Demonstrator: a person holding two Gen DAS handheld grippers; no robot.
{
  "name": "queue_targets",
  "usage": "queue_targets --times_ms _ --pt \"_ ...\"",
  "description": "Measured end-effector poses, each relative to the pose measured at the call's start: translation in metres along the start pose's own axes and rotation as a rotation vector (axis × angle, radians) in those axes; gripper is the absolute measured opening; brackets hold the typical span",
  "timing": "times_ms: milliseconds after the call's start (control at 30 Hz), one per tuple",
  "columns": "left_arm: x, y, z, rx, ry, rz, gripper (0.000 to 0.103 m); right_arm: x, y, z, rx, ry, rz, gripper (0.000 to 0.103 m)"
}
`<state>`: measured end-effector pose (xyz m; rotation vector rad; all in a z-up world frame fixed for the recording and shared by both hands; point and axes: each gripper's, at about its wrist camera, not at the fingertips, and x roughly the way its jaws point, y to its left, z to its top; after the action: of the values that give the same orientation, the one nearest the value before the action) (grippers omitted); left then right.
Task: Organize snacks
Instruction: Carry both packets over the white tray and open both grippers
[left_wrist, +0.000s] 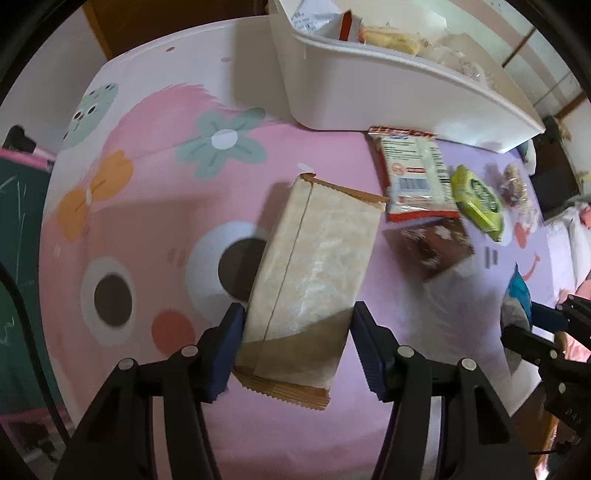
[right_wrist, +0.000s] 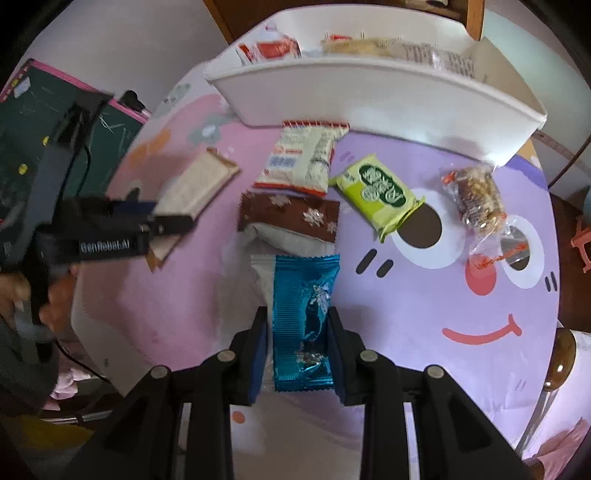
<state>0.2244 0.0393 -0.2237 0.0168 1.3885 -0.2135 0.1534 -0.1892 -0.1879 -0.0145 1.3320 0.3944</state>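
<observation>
We are holding a tan pack (left_wrist: 314, 266) in the left gripper (left_wrist: 297, 343), fingers clamped on its sides. The right gripper (right_wrist: 297, 350) is pinching a blue pack (right_wrist: 304, 317), both seemingly headed for the bin (right_wrist: 369, 99) at the counter's (right_wrist: 424, 295) far edge.

The white bin (left_wrist: 388, 88) is the landmark. Its far end runs off the top edge in the left wrist view, and the packets inside it (right_wrist: 354, 48) are blurred, their print unreadable. In front of the bin, the brown snowflake packet (right_wrist: 291, 216) covers the upper part of a pale packet (right_wrist: 280, 238) (what kind cannot be told). Left of the bin, the left gripper (right_wrist: 162, 221) is motion-smeared and hides the near end of the tan packet (right_wrist: 195, 184).
</observation>
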Motion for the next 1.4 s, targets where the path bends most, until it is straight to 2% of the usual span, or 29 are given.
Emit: queue_targets --times_ms 233,367,500,800,967,1133,1400 --pt "-0.057 -0.022 -0.002 -0.013 -0.077 -0.047 0.057 -0.043 -0.003 0.016 0.011 -0.088 0.031 0.029" --pt "-0.101 -0.049 0.017 0.007 -0.168 -0.056 0.057 -0.069 -0.003 0.042 0.015 -0.173 0.028 0.029" --pt "-0.132 -0.067 0.04 0.007 -0.214 -0.072 0.057 -0.093 -0.012 0.072 0.035 -0.24 -0.003 0.029" --pt "-0.173 -0.113 0.094 0.031 -0.318 -0.042 0.057 -0.146 -0.05 0.129 0.141 -0.34 -0.013 0.029" --pt "-0.183 -0.126 0.125 0.009 -0.366 -0.028 0.057 -0.155 -0.06 0.153 0.152 -0.365 -0.037 0.029" --pt "-0.179 -0.132 0.151 0.001 -0.401 0.023 0.057 -0.153 -0.068 0.176 0.163 -0.379 -0.059 0.029" --pt "-0.159 -0.128 0.184 -0.04 -0.397 0.073 0.057 -0.144 -0.078 0.203 0.175 -0.383 -0.083 0.029"
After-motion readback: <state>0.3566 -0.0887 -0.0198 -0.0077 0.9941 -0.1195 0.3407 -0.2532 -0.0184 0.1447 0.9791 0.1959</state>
